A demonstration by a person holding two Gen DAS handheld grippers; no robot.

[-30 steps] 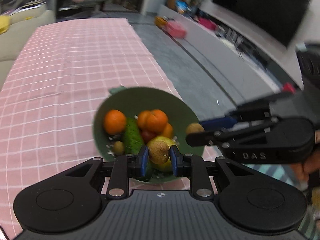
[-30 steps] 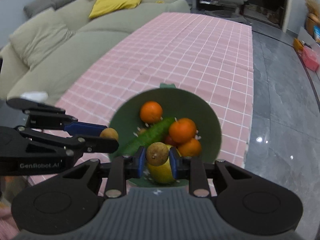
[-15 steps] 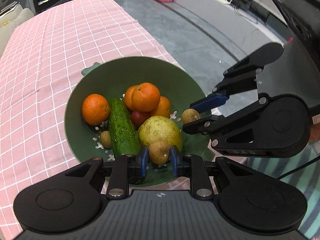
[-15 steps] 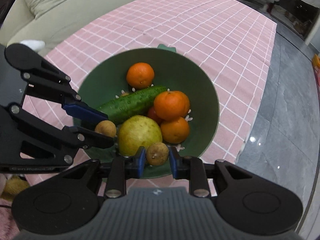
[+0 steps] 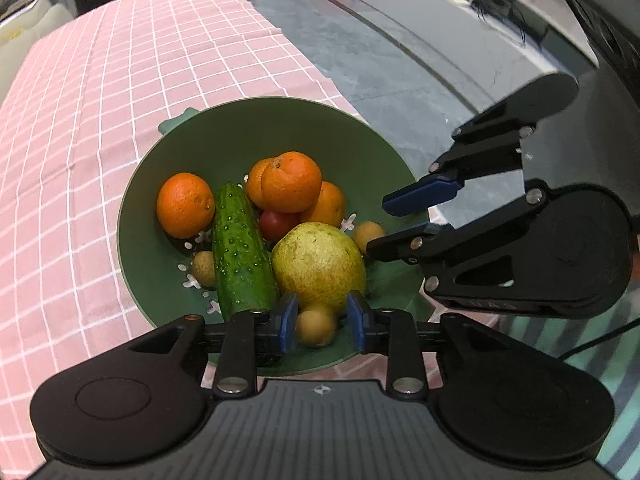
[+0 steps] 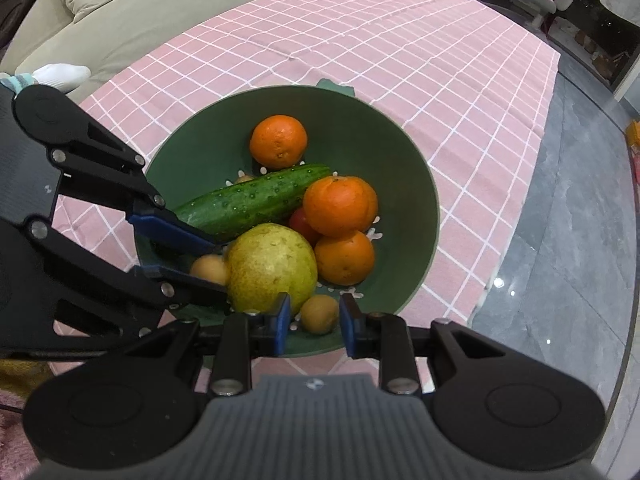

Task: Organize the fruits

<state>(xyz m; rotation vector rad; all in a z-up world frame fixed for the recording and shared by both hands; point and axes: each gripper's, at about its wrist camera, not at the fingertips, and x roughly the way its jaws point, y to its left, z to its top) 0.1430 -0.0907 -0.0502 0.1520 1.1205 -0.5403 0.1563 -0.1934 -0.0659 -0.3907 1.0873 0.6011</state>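
Two longans let go over the green bowl

Both claws point(image 5: 322, 322) point(image 6: 312, 322) have just been opening, pads spread clear of each small brown fruit point(image 5: 315, 327) point(image 6: 319, 314), now in the bowl point(image 5: 280, 120) beside the pear point(image 5: 318, 264). Release step; next, lift both claws straight out

Two matte black plastic hand-held grippers are seen. The left gripper point(image 5: 322, 322) fills the lower part of the left wrist view: a ribbed grey-black body, two round black discs at the lower corners, silver screws on the linkage bars, and blue rubber pads point(image 5: 287, 322) on the fingers. The right gripper point(image 6: 314, 322) is built the same. A small compass-like mark is printed on each ribbed body.
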